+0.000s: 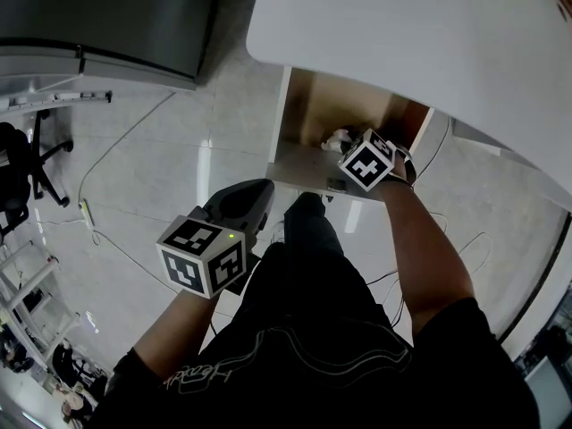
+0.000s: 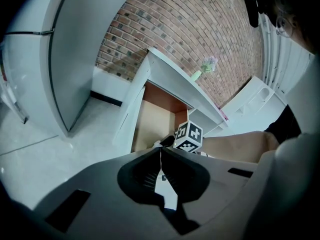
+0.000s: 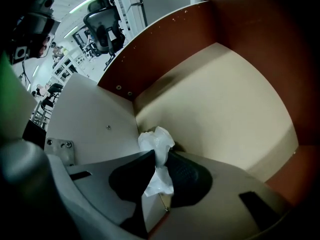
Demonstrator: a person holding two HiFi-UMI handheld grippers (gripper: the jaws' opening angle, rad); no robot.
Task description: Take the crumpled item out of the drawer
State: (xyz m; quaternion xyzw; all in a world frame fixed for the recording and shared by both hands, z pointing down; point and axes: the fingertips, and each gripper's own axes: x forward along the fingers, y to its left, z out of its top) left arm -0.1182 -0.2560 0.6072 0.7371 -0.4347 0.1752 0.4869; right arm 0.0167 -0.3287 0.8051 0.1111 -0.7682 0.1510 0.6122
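The drawer (image 1: 299,105) under the white desk stands pulled out, with a pale floor (image 3: 225,94) and brown walls. A crumpled white item (image 3: 157,144) sits at the drawer's front left corner, and my right gripper (image 3: 161,156) is shut on it, with the wad bulging above and below the pads. In the head view the same white wad (image 1: 336,138) shows just ahead of the right gripper (image 1: 350,147), which reaches into the drawer. My left gripper (image 1: 255,190) hangs outside, in front of the drawer over the floor; its jaws (image 2: 161,151) are shut with nothing between them.
The white desk top (image 1: 402,25) overhangs the drawer's back. A grey cabinet (image 1: 107,25) stands at the left, an office chair (image 1: 27,168) and cables (image 1: 116,159) lie on the tiled floor. A small vase (image 2: 200,73) stands on the desk before a brick wall.
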